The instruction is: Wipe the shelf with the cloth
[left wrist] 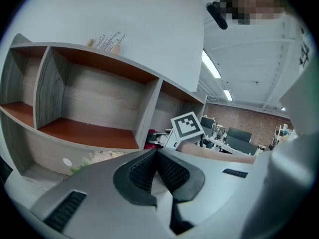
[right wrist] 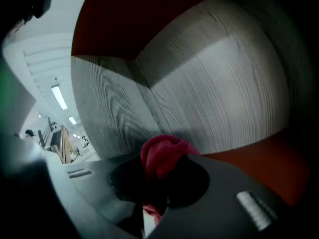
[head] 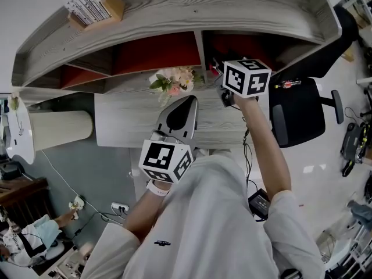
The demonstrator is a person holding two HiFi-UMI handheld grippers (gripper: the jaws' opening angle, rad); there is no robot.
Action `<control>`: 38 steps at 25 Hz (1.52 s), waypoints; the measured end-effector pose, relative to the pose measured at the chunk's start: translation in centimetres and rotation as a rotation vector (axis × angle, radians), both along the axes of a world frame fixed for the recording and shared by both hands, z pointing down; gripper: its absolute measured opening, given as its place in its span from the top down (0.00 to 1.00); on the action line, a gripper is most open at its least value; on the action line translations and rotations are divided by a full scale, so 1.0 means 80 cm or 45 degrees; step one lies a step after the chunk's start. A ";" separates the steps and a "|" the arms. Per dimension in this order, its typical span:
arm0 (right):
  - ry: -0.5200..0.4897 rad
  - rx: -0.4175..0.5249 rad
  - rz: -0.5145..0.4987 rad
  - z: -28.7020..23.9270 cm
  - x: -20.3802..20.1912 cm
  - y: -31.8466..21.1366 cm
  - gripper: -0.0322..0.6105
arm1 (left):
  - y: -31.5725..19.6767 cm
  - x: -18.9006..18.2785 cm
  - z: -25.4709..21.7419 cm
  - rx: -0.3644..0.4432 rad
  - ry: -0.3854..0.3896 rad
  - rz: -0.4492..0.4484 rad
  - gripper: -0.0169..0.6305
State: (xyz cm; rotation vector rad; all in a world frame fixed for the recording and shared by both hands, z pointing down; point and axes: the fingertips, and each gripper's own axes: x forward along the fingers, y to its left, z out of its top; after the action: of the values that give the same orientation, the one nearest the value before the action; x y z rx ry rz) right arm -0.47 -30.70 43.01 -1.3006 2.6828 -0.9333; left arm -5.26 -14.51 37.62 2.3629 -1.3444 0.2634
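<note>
The left gripper (left wrist: 156,158) hangs closest, above the grey wood-grain desk (head: 122,121). Its 2 ribbed black pads (left wrist: 137,176) are pressed together with nothing between them. Just beyond its tip lie pale flowers (head: 173,81). Further in, the right gripper (right wrist: 157,180) reaches into the compartment right of the vertical divider and pinches a soft, bunched red cloth (right wrist: 162,156). The cloth sits low, near the corner where the smooth red-brown floor meets the grey grained walls of the shelf (right wrist: 219,83). Whether it touches them, I cannot tell. The floor runs on wide to the right.
</note>
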 end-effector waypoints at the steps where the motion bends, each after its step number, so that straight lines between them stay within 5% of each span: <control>1: 0.051 -0.018 -0.017 0.003 -0.001 -0.006 0.87 | 0.001 -0.001 0.000 0.001 0.000 -0.003 0.97; 15: 0.291 -0.187 -0.020 0.045 0.019 -0.075 0.85 | 0.007 -0.021 -0.007 0.013 -0.013 -0.069 0.97; 23: 0.349 -0.242 0.342 0.051 0.119 -0.075 0.85 | 0.003 -0.013 -0.012 0.029 -0.001 -0.054 0.97; 32: 0.277 -0.327 0.953 0.051 0.242 -0.063 0.86 | 0.008 0.002 -0.012 0.030 0.000 -0.017 0.97; 38: 0.165 -0.059 1.222 0.000 0.264 -0.060 0.86 | 0.011 -0.012 -0.017 0.039 -0.005 -0.050 0.97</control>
State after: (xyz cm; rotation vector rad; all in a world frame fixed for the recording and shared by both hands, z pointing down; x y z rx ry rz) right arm 20.68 -35.50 43.03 -2.3391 1.6767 -0.7565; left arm -6.23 -13.62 36.26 2.3593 -1.4051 0.2380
